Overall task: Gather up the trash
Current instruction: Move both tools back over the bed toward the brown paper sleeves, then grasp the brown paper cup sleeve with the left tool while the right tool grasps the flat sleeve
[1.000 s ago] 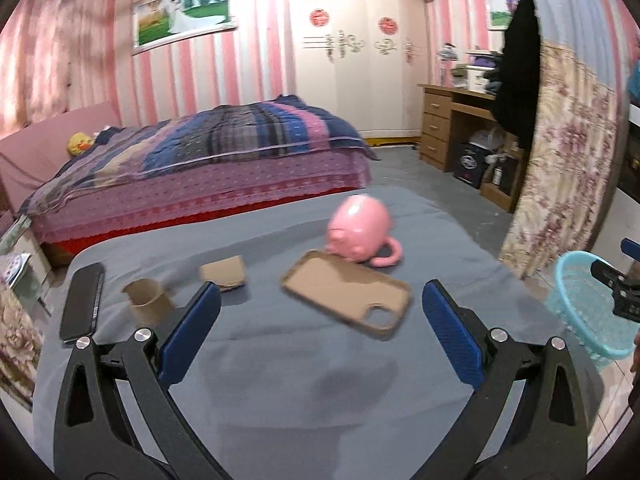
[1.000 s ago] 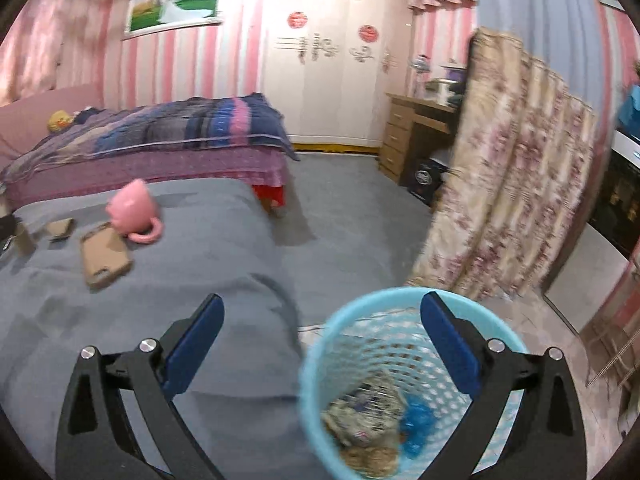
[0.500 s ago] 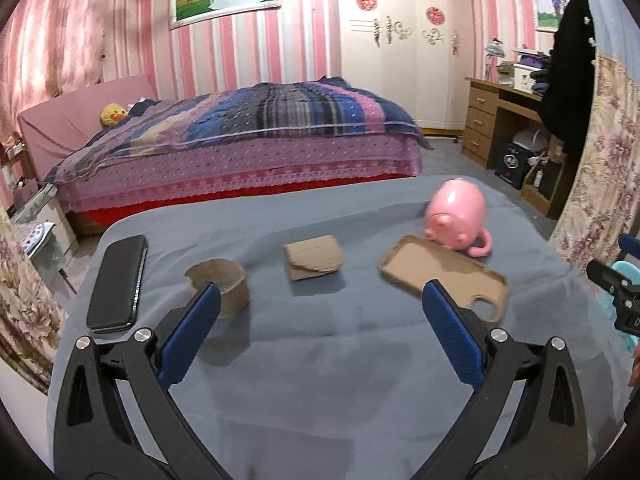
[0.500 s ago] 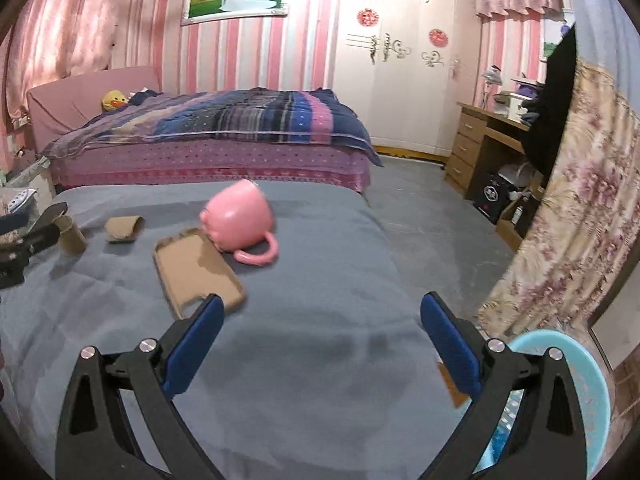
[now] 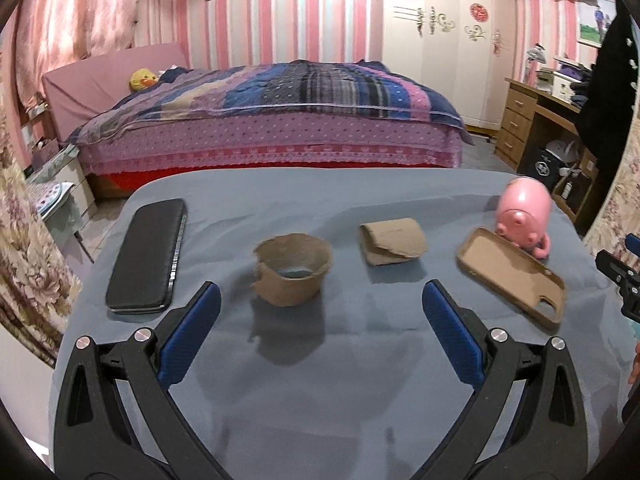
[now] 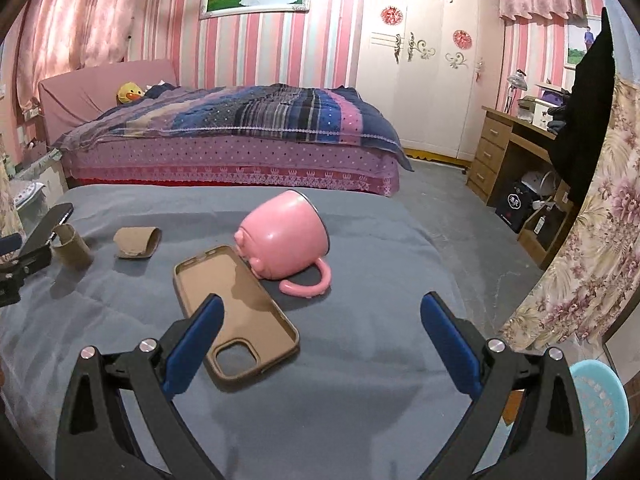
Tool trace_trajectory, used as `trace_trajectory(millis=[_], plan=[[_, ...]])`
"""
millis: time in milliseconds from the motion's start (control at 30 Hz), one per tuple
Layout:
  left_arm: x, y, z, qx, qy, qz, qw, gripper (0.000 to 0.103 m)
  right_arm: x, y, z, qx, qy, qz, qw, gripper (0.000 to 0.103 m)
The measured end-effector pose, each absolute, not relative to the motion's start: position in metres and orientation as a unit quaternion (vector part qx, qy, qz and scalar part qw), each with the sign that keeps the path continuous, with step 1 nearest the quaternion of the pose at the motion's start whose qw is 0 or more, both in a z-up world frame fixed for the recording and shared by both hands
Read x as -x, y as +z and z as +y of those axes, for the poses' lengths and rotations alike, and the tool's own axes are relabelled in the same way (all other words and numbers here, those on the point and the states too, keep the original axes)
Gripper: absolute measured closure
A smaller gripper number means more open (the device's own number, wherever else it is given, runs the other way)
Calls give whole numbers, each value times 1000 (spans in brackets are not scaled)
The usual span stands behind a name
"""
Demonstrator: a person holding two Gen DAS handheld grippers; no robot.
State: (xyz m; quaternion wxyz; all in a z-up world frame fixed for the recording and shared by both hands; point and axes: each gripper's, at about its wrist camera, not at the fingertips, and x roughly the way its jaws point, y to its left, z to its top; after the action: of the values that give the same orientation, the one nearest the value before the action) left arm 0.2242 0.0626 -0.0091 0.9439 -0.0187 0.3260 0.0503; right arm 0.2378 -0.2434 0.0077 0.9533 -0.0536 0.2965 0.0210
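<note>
A torn brown cardboard ring (image 5: 293,274) stands upright on the grey table (image 5: 320,392), just beyond my open, empty left gripper (image 5: 320,306). A flattened cardboard tube (image 5: 393,241) lies to its right. Both also show in the right wrist view, the ring (image 6: 72,248) at far left and the flat tube (image 6: 137,243) beside it. My right gripper (image 6: 318,316) is open and empty above the table, near a brown phone case (image 6: 234,312). The light blue trash basket (image 6: 600,412) stands on the floor at lower right.
A black phone (image 5: 148,260) lies at the table's left. A pink mug (image 6: 286,246) lies on its side touching the phone case. A bed (image 6: 224,148) stands behind the table, a wooden desk (image 6: 516,152) and floral curtain (image 6: 592,248) to the right.
Both grippers have swung left, away from the basket. The left gripper now faces the cardboard ring. The right gripper now looks over the phone case and mug.
</note>
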Motion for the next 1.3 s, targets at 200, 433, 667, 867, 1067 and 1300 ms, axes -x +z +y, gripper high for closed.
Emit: trace_trajectory(millis=[200, 433, 667, 867, 1067, 1300], plan=[[-231, -17, 84, 46, 66, 337, 938, 6, -251, -2, -241, 46, 18, 307, 950, 7], [-250, -35, 87, 56, 65, 358, 930, 6, -256, -18, -242, 49, 15, 319, 946, 7], [-279, -42, 93, 65, 80, 357, 928, 12, -261, -24, -243, 40, 24, 323, 945, 7], [-278, -44, 93, 76, 45, 359, 929, 55, -260, -29, -229, 46, 43, 331, 941, 7], [-252, -27, 98, 37, 51, 339, 939, 58, -258, -27, -204, 54, 70, 331, 940, 7], [-232, -15, 145, 59, 82, 332, 938, 58, -277, -22, -129, 75, 134, 327, 932, 7]])
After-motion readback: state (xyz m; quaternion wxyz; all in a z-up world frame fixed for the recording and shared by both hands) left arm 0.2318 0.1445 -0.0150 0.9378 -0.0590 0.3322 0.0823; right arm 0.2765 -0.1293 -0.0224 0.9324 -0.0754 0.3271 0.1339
